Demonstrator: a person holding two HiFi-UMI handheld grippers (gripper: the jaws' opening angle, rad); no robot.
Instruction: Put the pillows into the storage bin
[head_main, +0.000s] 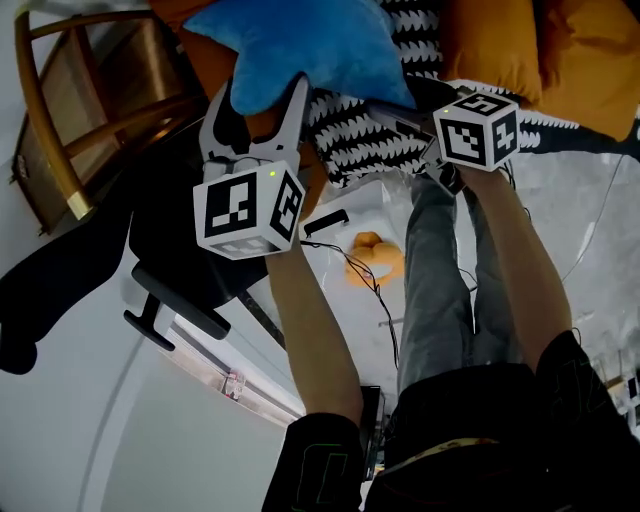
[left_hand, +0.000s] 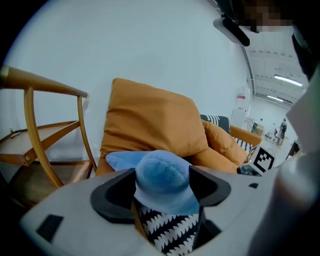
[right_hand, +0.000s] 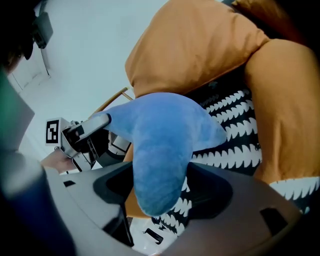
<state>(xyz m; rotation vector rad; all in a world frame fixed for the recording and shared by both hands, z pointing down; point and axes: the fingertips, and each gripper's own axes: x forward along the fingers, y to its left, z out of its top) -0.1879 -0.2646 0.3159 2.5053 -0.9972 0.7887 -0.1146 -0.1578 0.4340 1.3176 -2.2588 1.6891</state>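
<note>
As left gripper (left_hand: 162, 186), right gripper (right_hand: 160, 187) pinch pillow (head_main: 300, 45) — outstretched.

The light is even and bright. Ceiling strip lights (left_hand: 287, 78) glow at the right of my left gripper view, and the pale wall (left_hand: 150, 45) looks washed out, without glare. Shadows are soft. My head view goes dark along its lower edge. Both gripper views curve strongly and have black corners. The left gripper (left_hand: 162, 187) housing blurs in the foreground. The blue pillow (right_hand: 160, 155) looks soft and smeared close to my right lens.
</note>
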